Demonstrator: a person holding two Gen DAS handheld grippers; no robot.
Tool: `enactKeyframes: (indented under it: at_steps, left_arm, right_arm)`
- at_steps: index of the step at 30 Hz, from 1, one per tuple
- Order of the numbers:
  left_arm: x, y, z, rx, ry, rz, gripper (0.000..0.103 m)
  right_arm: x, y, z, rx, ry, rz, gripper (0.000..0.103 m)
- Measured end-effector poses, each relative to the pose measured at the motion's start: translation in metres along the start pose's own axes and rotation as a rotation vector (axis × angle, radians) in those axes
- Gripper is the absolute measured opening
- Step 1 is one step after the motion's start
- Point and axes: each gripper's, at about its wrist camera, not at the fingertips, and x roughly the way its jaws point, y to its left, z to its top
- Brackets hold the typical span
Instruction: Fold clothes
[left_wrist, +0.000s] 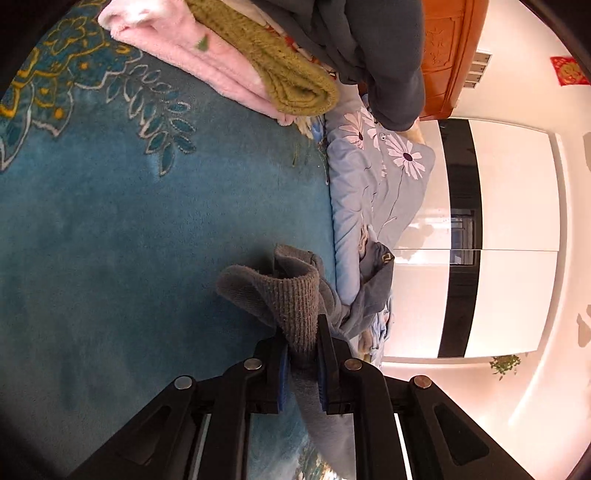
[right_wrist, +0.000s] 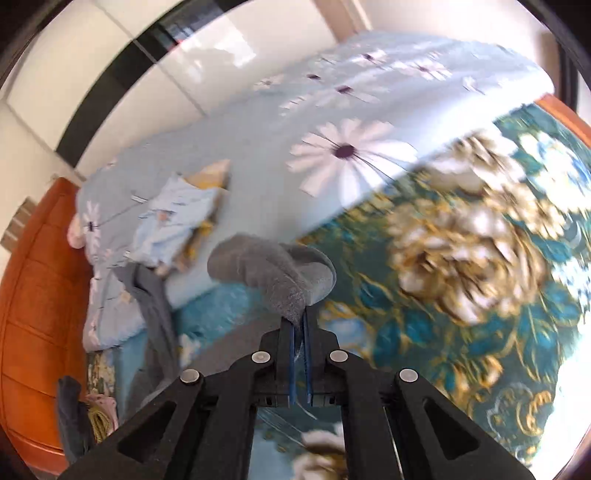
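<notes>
Grey ribbed knit garment (left_wrist: 295, 295) looks soft and floppy (likely light); left gripper (left_wrist: 301, 354) and right gripper (right_wrist: 299, 321) each pinch its hem.

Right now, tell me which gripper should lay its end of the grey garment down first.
Probably the left gripper: it holds the grey garment's ribbed cuff steady over the bare teal blanket. The right gripper pinches another edge, its view motion-blurred.

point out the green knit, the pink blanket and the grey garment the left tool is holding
green knit (left_wrist: 280, 70), left wrist view, middle of the folded roll
pink blanket (left_wrist: 207, 70), left wrist view, fleecy top face
grey garment (left_wrist: 295, 295), left wrist view, ribbed band above the left tool (left_wrist: 300, 354)
</notes>
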Motion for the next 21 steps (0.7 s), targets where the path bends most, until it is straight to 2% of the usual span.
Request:
enactKeyframes:
  at_steps: [3, 6, 8, 10, 13, 17, 18, 20, 21]
  left_arm:
    - [-0.007, -0.001, -0.001, 0.011, -0.016, 0.038, 0.013]
    - [-0.019, 0.011, 0.000, -0.042, -0.058, 0.059, 0.013]
    - [-0.029, 0.022, 0.003, -0.095, -0.102, 0.058, 0.013]
    - [-0.033, 0.031, 0.004, -0.142, -0.114, 0.050, 0.013]
    - [-0.031, 0.029, 0.004, -0.132, -0.118, 0.081, 0.013]
    - [-0.029, 0.022, 0.005, -0.085, -0.138, 0.129, 0.013]
    - [-0.030, 0.022, 0.005, -0.083, -0.145, 0.137, 0.013]
    - [-0.032, 0.026, 0.006, -0.099, -0.154, 0.141, 0.013]
    - [-0.032, 0.027, 0.006, -0.108, -0.158, 0.142, 0.013]
  right_arm:
    - [0.018, -0.052, -0.052, 0.101, 0.103, -0.081, 0.004]
    - [0.034, -0.077, -0.089, 0.173, 0.201, -0.127, 0.004]
    - [0.037, -0.079, -0.102, 0.153, 0.250, -0.155, 0.004]
    - [0.036, -0.076, -0.108, 0.117, 0.275, -0.151, 0.004]
    - [0.034, -0.074, -0.113, 0.077, 0.316, -0.141, 0.004]
    - [0.028, -0.084, -0.112, 0.110, 0.310, -0.112, 0.005]
    - [0.025, -0.087, -0.110, 0.125, 0.298, -0.097, 0.009]
    - [0.011, -0.096, -0.103, 0.134, 0.247, -0.095, 0.011]
    - [0.005, -0.103, -0.099, 0.144, 0.216, -0.093, 0.016]
